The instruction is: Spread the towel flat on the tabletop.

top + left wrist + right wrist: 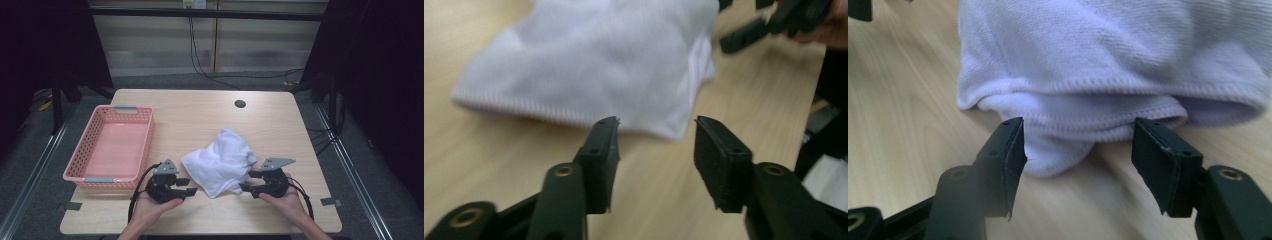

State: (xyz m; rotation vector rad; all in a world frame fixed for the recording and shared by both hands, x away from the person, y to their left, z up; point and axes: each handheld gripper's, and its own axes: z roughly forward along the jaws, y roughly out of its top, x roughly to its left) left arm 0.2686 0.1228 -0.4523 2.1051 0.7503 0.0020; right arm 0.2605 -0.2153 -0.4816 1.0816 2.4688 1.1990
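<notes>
Pink basket [112,145] sits at the worktop's [200,115] left. Right of it, the left gripper [186,186] has fingers apart, empty, near the crumpled white towel [220,162] at centre; right gripper [246,181] fingers apart at its edge.

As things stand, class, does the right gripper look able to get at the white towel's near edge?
Probably yes. The right gripper has its jaws open, apart from the white towel, whose folded hem lies just ahead. Bare table lies between, nothing blocking.
</notes>
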